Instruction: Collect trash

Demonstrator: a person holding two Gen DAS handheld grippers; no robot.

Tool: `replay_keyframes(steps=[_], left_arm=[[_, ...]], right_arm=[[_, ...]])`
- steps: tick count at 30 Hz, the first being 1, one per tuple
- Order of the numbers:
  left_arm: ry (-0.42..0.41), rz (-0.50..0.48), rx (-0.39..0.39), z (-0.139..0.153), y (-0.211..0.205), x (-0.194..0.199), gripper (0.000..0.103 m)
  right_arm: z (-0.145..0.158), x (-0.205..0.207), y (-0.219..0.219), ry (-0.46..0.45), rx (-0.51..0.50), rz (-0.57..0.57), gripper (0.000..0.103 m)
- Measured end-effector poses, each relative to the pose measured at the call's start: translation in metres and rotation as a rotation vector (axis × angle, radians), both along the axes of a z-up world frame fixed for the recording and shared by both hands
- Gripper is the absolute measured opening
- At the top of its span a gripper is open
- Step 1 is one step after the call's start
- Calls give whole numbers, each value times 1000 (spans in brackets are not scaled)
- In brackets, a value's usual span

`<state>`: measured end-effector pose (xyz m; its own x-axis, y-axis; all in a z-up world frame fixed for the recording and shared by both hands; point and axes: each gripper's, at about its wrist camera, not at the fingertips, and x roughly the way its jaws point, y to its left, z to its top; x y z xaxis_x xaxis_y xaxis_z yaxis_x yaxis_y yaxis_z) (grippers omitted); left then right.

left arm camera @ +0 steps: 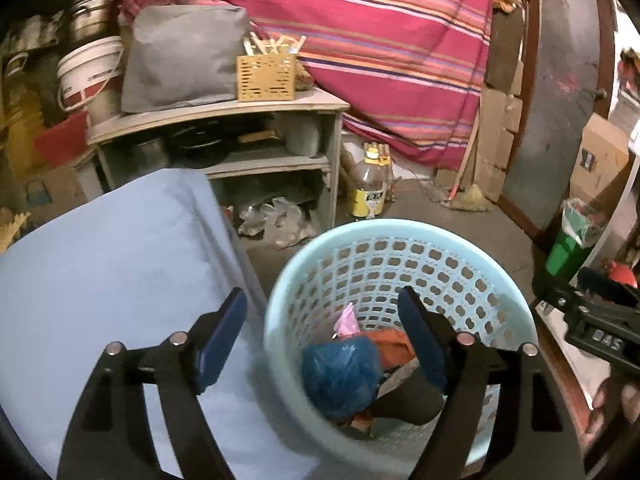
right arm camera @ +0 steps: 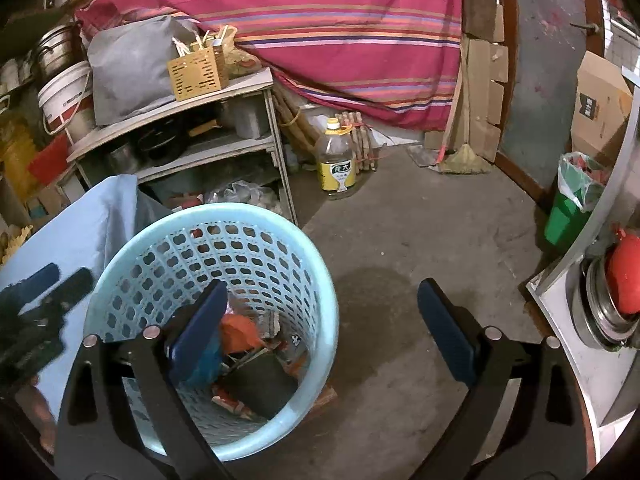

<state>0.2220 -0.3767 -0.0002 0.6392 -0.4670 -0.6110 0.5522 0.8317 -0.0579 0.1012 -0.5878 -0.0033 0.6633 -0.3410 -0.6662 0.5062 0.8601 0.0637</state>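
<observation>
A light blue perforated basket (left arm camera: 400, 232) stands on the floor and holds trash: a blue plastic bag (left arm camera: 340, 376), a pink scrap (left arm camera: 346, 322), orange wrappers (left arm camera: 396, 346) and a dark piece (left arm camera: 408, 404). The basket also shows in the right wrist view (right arm camera: 256, 216). My left gripper (left arm camera: 322, 304) is open and empty, its right finger over the basket and its left finger over the blue cloth. My right gripper (right arm camera: 322, 294) is open and empty, its left finger over the basket's inside and its right finger over the bare floor.
A blue cloth (left arm camera: 112, 264) covers a surface left of the basket. A wooden shelf unit (left arm camera: 224, 136) with clutter stands behind. A yellow-labelled bottle (right arm camera: 336, 160) stands on the concrete floor. A green bin (right arm camera: 568, 208) and a metal counter edge (right arm camera: 600, 312) are at the right.
</observation>
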Motion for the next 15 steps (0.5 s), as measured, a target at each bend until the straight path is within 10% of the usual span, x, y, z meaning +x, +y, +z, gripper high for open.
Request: replay_keyframes(steps=[15], left_arm=[[-183, 174, 20, 39, 134, -57, 99]], right_arm=[[9, 19, 74, -57, 32, 195, 99]])
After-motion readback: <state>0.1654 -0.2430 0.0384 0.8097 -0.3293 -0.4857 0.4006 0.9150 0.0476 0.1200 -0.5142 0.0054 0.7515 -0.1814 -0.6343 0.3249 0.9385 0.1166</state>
